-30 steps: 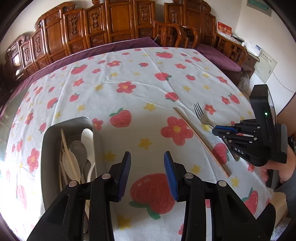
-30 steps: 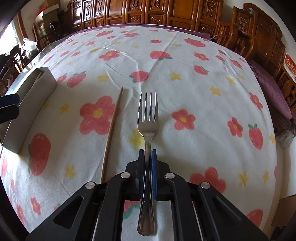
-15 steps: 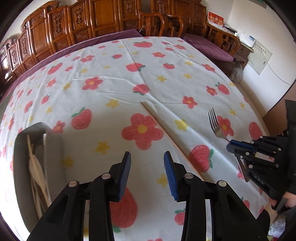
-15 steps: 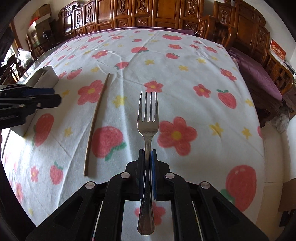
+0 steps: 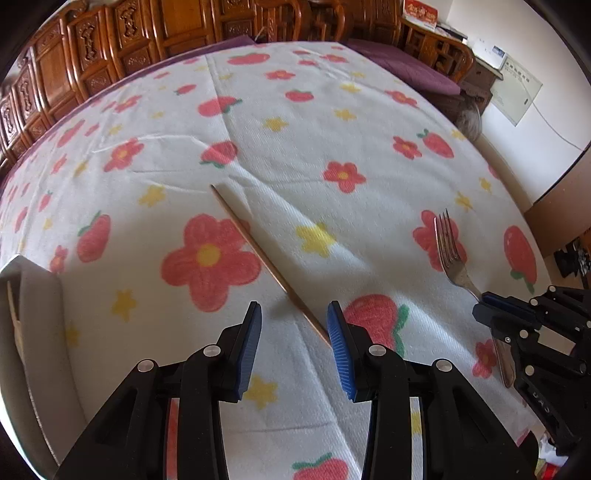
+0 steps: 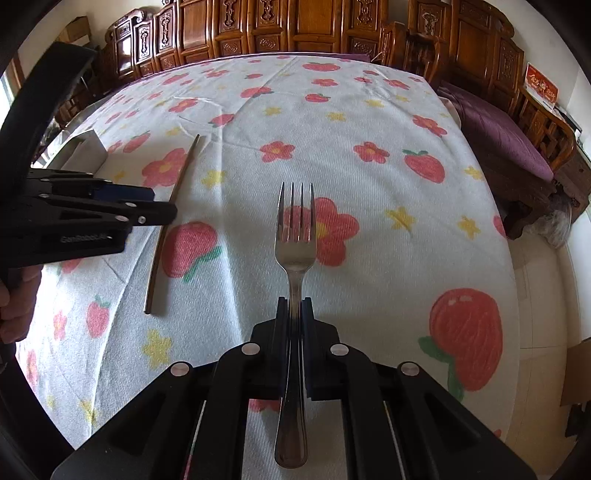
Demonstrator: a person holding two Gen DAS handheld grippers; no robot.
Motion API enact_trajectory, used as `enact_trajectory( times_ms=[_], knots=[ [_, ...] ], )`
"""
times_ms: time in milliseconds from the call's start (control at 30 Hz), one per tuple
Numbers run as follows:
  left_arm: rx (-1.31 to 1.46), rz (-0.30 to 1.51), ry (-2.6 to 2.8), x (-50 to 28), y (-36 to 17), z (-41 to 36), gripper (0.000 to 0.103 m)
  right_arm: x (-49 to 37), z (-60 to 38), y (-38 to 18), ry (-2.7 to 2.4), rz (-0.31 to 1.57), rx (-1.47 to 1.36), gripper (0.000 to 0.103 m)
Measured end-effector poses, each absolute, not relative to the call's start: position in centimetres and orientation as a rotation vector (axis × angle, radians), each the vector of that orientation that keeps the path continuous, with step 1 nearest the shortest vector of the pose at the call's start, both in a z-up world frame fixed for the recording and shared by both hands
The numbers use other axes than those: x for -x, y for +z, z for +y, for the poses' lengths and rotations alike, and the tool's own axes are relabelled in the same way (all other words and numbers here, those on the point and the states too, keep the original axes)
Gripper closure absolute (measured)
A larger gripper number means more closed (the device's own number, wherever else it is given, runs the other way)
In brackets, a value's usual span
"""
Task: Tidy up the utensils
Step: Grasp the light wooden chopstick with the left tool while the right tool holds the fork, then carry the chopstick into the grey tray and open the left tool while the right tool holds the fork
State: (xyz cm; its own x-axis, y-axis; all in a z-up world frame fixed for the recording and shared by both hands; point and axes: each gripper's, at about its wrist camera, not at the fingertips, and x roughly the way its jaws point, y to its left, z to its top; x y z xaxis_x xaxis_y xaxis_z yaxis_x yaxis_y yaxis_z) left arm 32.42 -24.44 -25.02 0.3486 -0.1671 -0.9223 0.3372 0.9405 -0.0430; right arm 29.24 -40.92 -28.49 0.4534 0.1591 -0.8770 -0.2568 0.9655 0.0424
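A thin wooden chopstick lies slantwise on the flowered tablecloth. My left gripper hovers open over its near end, which sits between the blue pads without touching them. My right gripper is shut on the handle of a steel fork, tines pointing away, lifted above the cloth. From the left wrist view the fork and right gripper are at the right. The right wrist view shows the left gripper crossing over the chopstick.
A grey metal tray with wooden utensils stands at the left; it also shows far left as tray. A hand grips the left tool. Carved wooden chairs line the far side; the table's edge drops off on the right.
My left gripper has moved right and down, away from the tray, until the chopstick's near end lies between its pads. The right gripper has carried the fork rightward, grip unchanged.
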Motion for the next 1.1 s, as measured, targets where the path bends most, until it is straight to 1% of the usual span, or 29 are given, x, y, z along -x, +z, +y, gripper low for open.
enact_trajectory(
  times_ms=[133,200,233,267,400,633,1100],
  knots=[
    [-0.203,1.150,-0.324,-32.1,-25.1,-25.1,0.069,-29.0,-40.8,-28.6,0.258,1.072,0.100,0.095],
    [-0.211,1.145,-0.326,-31.9,-25.1,-24.9,0.081,-29.0,-40.7,-28.5,0.257,1.073,0.102,0.095],
    [-0.208,1.148,-0.329,-31.8,-25.1,-24.7,0.085,-29.0,-40.7,-28.5,0.256,1.074,0.104,0.095],
    [-0.202,1.155,-0.333,-31.8,-25.0,-24.4,0.092,-29.0,-40.5,-28.4,0.256,1.074,0.105,0.095],
    [-0.204,1.175,-0.343,-31.4,-25.0,-23.2,0.097,-28.9,-40.0,-28.1,0.254,1.071,0.112,0.095],
    [-0.199,1.188,-0.345,-30.2,-24.3,-20.4,0.099,-28.6,-38.1,-27.1,0.265,1.070,0.108,0.095],
    [-0.154,1.085,-0.370,-28.0,-18.2,-14.5,0.099,-28.6,-32.7,-23.6,0.304,1.017,0.131,0.095]
  ],
)
